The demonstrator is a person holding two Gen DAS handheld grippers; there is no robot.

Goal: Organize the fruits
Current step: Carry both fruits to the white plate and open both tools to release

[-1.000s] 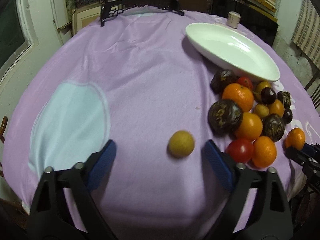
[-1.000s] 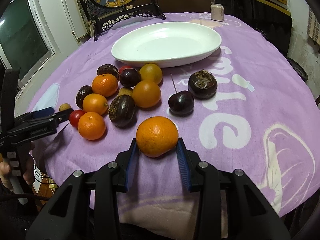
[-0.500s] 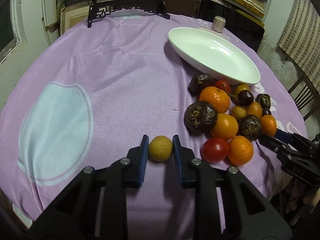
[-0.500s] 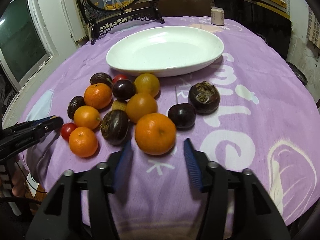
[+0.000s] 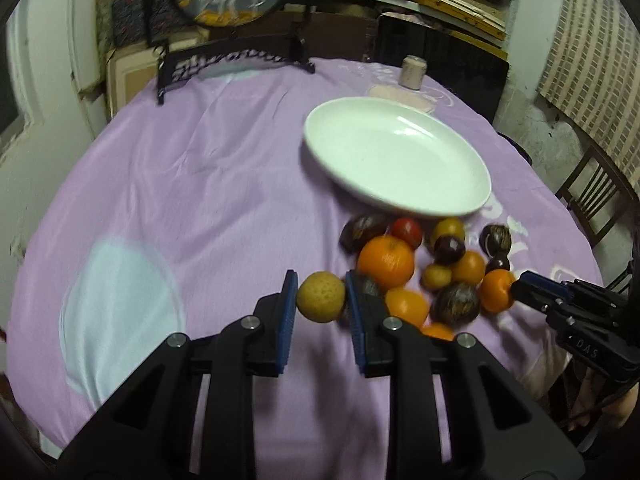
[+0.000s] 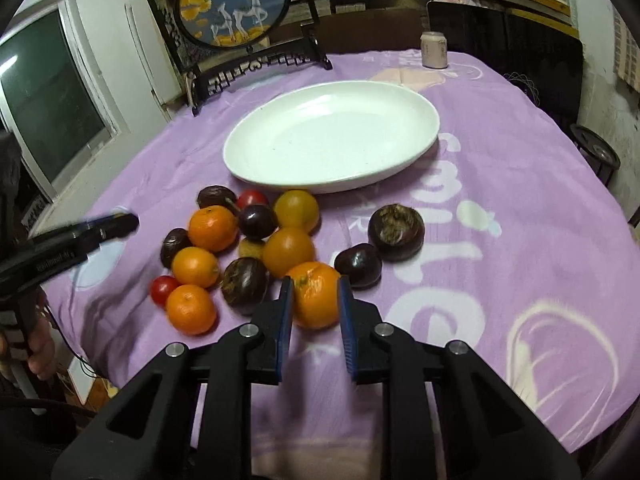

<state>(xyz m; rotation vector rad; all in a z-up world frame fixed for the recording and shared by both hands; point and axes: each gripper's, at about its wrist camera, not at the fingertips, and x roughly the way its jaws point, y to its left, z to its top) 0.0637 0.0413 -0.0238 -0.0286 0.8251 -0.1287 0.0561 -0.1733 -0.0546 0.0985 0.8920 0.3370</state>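
The left tool (image 5: pixel 321 298) grips a small yellow fruit (image 5: pixel 320 297) between its blue pads, seemingly lifted off the purple tabletop (image 5: pixel 208 184), though blur leaves that unsure. The right tool (image 6: pixel 313 300) has just closed on an orange (image 6: pixel 316 294) at the near edge of the fruit pile (image 6: pixel 248 240). Beyond the pile sits the white plate (image 6: pixel 332 140).
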